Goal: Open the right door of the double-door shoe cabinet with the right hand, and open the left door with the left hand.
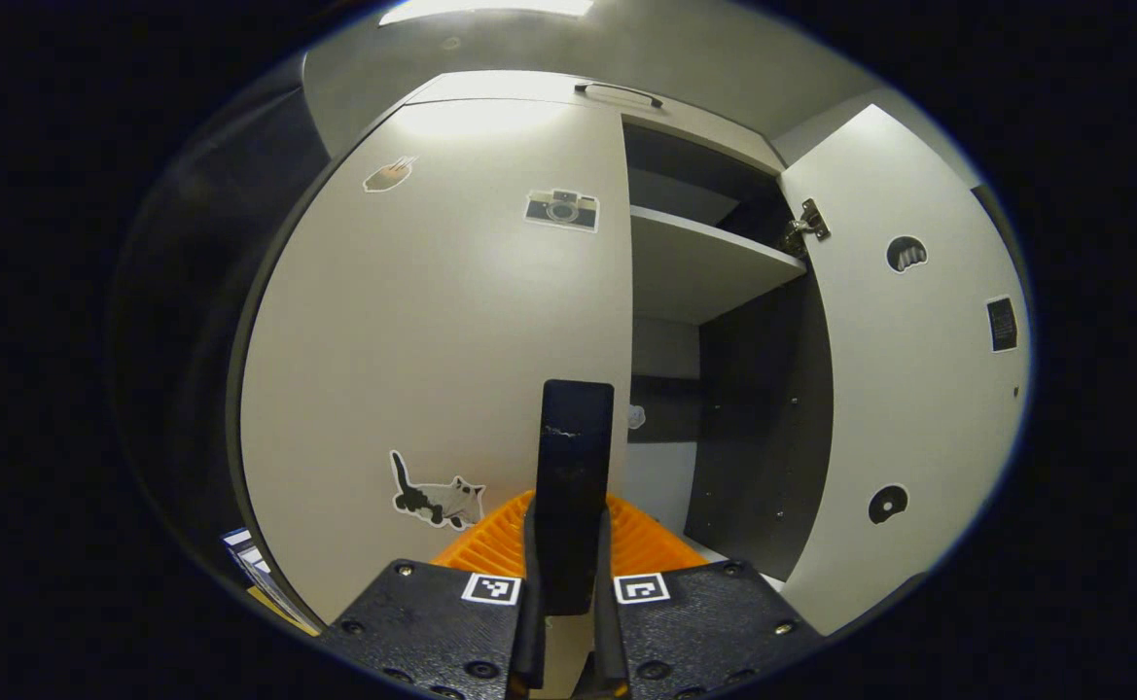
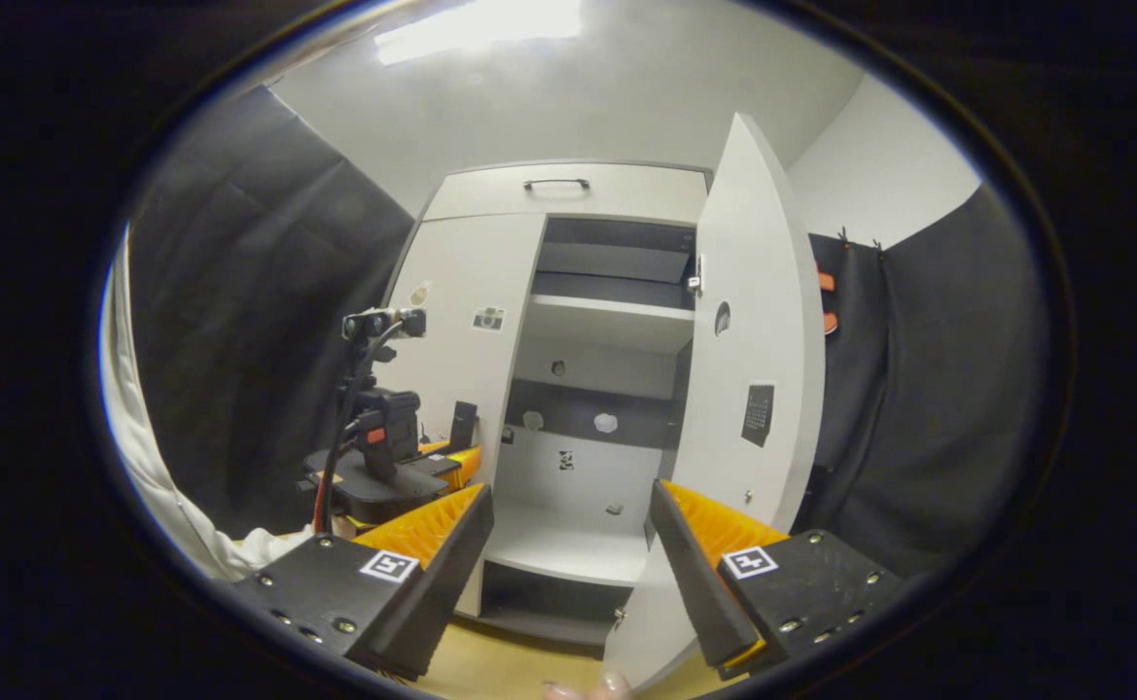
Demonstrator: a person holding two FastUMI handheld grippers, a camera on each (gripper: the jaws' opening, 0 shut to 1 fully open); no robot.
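We see the cabinet [image 2: 568, 185] with its right door [image 2: 753, 321] swung wide and its left door [image 1: 432, 340] flush. Our left gripper [image 1: 568, 544], fingers together, clamps the left door's handle [image 1: 576, 486]. Our right gripper [image 2: 568, 544] hangs agape, holding nothing, before the cabinet.

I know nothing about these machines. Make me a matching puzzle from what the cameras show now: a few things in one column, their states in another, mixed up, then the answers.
Things:
1. left door
2. right door
3. left gripper
4. right gripper

States:
A. swung open
B. jaws wide apart, holding nothing
C. closed
D. jaws clamped on the left door's handle

Pairs: 1-C, 2-A, 3-D, 4-B
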